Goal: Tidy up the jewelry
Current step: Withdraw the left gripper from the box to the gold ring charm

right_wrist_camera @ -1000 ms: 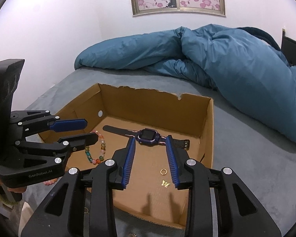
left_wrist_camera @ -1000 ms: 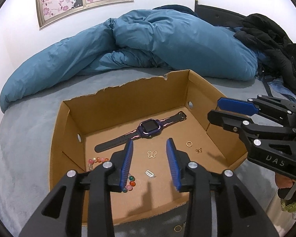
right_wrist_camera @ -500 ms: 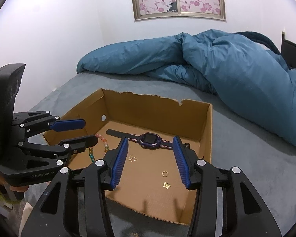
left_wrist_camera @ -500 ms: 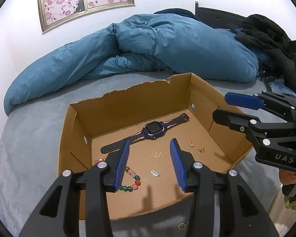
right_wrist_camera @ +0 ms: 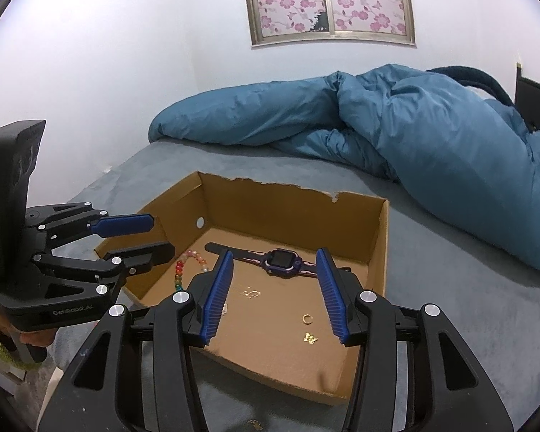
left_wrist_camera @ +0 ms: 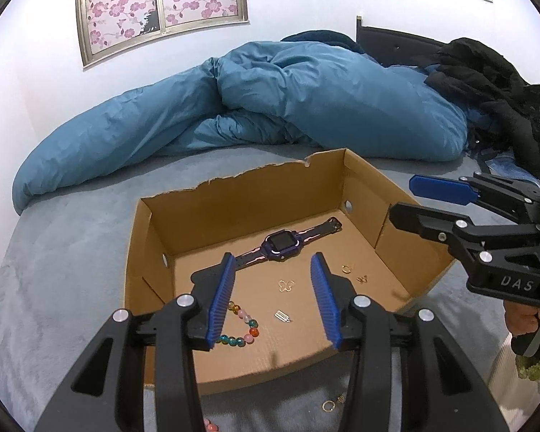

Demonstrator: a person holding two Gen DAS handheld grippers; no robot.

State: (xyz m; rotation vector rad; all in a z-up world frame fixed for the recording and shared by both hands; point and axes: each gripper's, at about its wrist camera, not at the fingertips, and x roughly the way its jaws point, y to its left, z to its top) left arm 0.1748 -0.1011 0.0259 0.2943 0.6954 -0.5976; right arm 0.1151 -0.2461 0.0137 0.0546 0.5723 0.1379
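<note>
— Two tools are hanging over the box [left_wrist_camera: 241,198] on the bed [left_wrist_camera: 64,252]. Are they holding anything?

— No. The left tool [left_wrist_camera: 271,300] is standing with its jaws apart and nothing between them. The right tool [right_wrist_camera: 273,291] is standing apart too, and it is holding nothing.

— Where is the jewelry sitting?

— Most of it is lying on the floor of the box. A watch [left_wrist_camera: 282,243] is lying flat near the back wall, with its strap stretched out to both sides. A bead string [left_wrist_camera: 243,325] is lying near the left side, partly hiding behind the left tool's finger. A thin gold butterfly [left_wrist_camera: 286,285] is lying in the middle. A small silver charm [left_wrist_camera: 282,315] is lying closer to the front.

— And on the right side?

— A gold ring [right_wrist_camera: 307,318] is lying there, and a small gold butterfly [right_wrist_camera: 310,338] is lying just beside it, nearer the front.

— Is anything lying outside the box?

— Yes. A gold hoop [left_wrist_camera: 328,405] is lying on the bed in front of the box, and some pink beads [left_wrist_camera: 209,424] are peeking out at the bottom edge.

— What is lying behind the box?

— A blue blanket [right_wrist_camera: 396,126] is lying bunched up on the bed.
</note>
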